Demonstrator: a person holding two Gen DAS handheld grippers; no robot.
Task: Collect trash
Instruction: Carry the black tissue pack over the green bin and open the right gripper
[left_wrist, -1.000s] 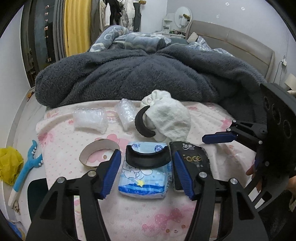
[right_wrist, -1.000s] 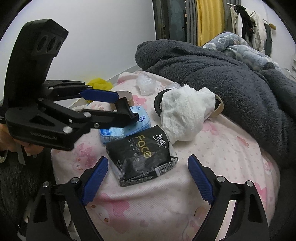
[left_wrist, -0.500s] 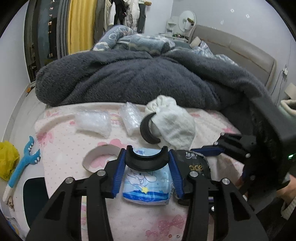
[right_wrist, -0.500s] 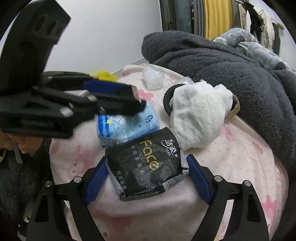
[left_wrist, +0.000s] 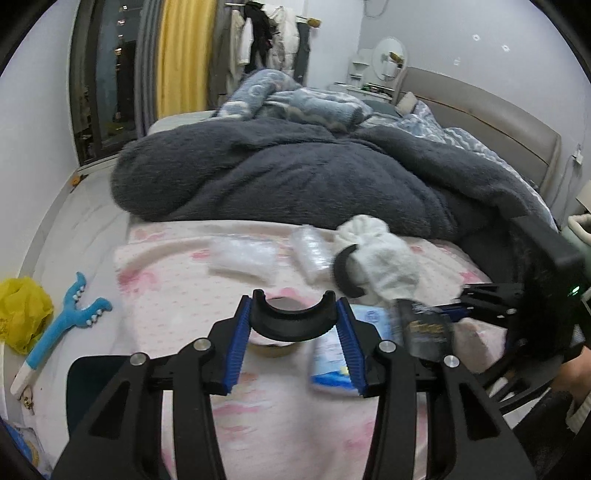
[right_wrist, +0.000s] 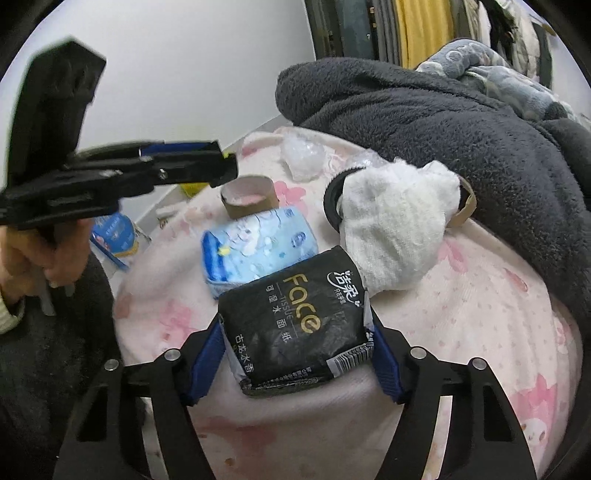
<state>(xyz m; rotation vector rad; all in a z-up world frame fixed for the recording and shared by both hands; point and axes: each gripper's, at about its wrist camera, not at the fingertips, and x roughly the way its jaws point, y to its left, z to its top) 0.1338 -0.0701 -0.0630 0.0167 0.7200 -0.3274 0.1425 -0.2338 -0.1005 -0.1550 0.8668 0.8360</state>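
My left gripper (left_wrist: 294, 314) is shut on a black curved half-ring (left_wrist: 294, 326) and holds it above the pink bed sheet (left_wrist: 177, 295). From the right wrist view that gripper (right_wrist: 221, 168) hovers over a cardboard tape core (right_wrist: 249, 201). The jaws of my right gripper (right_wrist: 293, 326) are closing, and both blue pads touch the sides of the black "Face" tissue pack (right_wrist: 295, 317). A blue tissue pack (right_wrist: 258, 247) lies just behind it. A white cloth (right_wrist: 399, 229) covers part of a second black half-ring (right_wrist: 330, 206).
Clear plastic bags (left_wrist: 243, 254) (left_wrist: 312, 251) lie further back on the sheet. A thick dark grey blanket (left_wrist: 295, 177) piles up behind them. On the floor to the left are a yellow bag (left_wrist: 22, 310) and a blue toy (left_wrist: 62, 325). A person's hand (right_wrist: 40, 258) holds the left gripper.
The left gripper closed on the black half-ring, lifted it off the blue pack and shifted left. The right gripper's jaws narrowed until they reached the black tissue pack.
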